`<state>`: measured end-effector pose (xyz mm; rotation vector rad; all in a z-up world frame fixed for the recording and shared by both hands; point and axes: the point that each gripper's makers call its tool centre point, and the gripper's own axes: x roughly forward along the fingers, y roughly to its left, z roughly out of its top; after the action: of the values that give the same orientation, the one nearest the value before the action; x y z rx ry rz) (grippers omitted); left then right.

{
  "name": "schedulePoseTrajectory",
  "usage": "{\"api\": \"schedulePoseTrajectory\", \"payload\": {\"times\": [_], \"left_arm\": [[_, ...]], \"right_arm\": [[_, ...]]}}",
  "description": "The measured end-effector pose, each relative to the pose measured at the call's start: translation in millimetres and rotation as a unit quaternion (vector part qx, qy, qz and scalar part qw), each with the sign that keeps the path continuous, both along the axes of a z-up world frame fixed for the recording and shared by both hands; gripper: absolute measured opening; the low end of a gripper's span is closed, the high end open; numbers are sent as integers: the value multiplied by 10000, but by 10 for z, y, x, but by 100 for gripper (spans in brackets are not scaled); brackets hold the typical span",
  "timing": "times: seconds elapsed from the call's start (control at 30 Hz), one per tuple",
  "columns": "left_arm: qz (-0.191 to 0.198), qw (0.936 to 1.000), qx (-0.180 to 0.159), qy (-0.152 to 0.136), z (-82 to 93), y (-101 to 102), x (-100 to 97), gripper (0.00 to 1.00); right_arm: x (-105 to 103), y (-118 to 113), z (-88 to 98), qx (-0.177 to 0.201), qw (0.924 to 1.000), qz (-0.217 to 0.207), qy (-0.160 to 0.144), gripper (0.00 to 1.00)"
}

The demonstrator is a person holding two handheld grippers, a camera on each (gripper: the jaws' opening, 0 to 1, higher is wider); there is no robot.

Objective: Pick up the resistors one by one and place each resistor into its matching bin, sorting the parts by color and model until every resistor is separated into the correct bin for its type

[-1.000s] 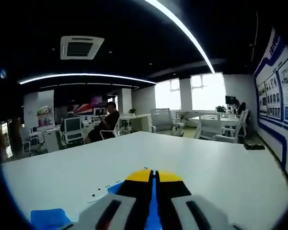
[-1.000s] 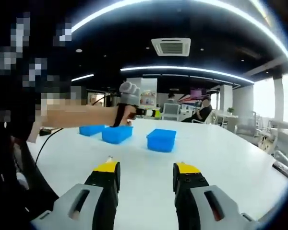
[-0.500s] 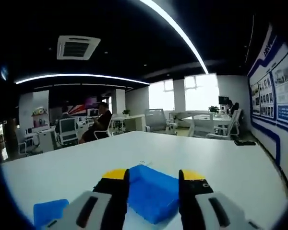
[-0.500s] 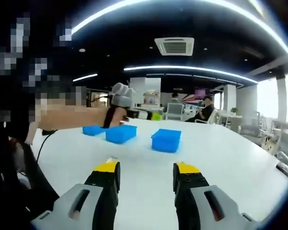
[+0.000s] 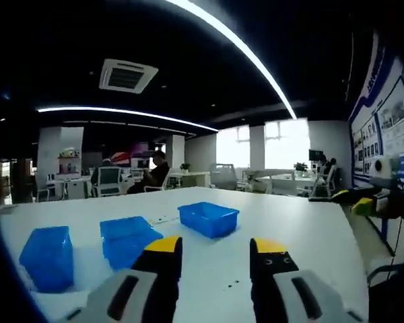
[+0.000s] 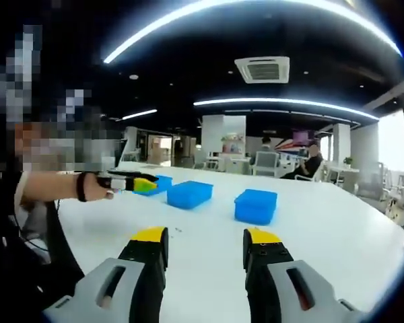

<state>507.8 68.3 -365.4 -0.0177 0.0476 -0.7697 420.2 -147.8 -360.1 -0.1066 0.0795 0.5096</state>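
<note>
Left gripper view: the left gripper (image 5: 215,250) has its jaws spread wide, holding nothing, with three blue bins (image 5: 208,219) on the white table (image 5: 303,235) just above them, centre-left.

Right gripper view: the right gripper (image 6: 205,240) is parted and empty too, bins mid-frame; resistors too small to make out.

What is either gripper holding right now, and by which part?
Nothing. The left gripper and right gripper both stand open above the white table, with nothing between their jaws.
</note>
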Motion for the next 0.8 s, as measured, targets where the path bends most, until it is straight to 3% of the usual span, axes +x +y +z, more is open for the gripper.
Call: {"api": "schedulePoseTrajectory", "payload": {"times": [0.23, 0.4, 0.53, 0.6, 0.63, 0.8], "left_arm": [[365, 9993, 28, -54, -70, 514, -695, 42], [501, 9987, 4, 72, -50, 686, -968, 41], [516, 9980, 9, 358, -67, 676, -945, 39], [473, 9974, 187, 515, -108, 617, -901, 39], [346, 9963, 397, 682, -169, 551, -895, 38], [-167, 9898, 791, 1176, -278, 302, -813, 38]], "right_arm": [[-38, 147, -28, -40, 9996, 262, 11, 46], [-60, 181, -49, -86, 9994, 349, 25, 46], [-77, 207, -89, -123, 9990, 416, 67, 46], [-93, 221, -125, -172, 9987, 457, 123, 46], [-102, 224, -141, -196, 9986, 471, 145, 46], [-146, 223, -213, -321, 9978, 533, 224, 47]]}}
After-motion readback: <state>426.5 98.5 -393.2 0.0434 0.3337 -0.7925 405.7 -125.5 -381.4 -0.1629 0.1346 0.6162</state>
